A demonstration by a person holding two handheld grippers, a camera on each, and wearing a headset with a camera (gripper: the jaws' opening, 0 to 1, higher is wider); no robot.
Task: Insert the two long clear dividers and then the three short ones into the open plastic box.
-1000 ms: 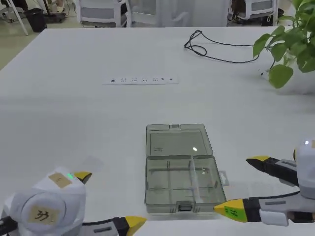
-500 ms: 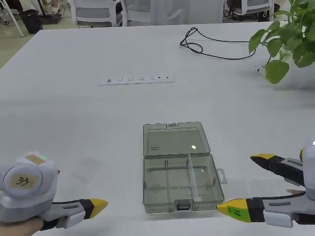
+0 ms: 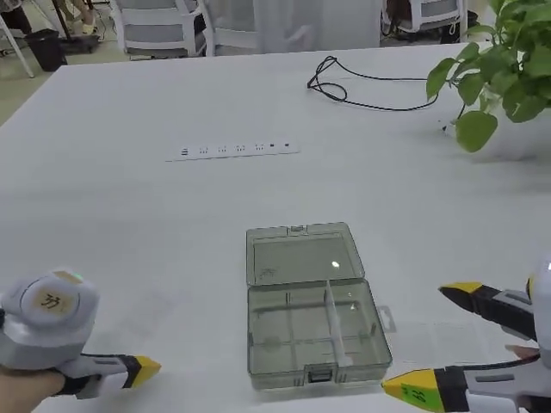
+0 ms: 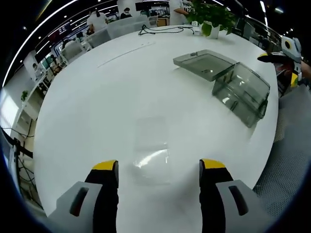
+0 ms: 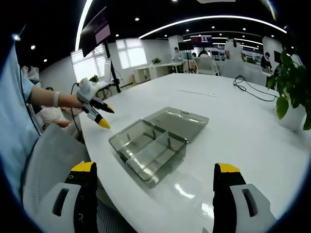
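Divider (image 4: 153, 155) lies flat ahead, between spread fingers (image 4: 106, 169) of left gripper (image 4: 158, 165).

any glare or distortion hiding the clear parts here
Head view: a light spot glares on the lid of the smoky clear plastic box. Left gripper view: fisheye curves the white table; the flat clear divider sheet shows mainly by a faint glint. Right gripper view: lights reflect off that table.

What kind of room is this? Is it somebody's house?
Not a house, most likely a big shared office or lab. The long white table has office chairs behind it, and the right gripper view shows more desks, a big screen and ceiling strip lights.
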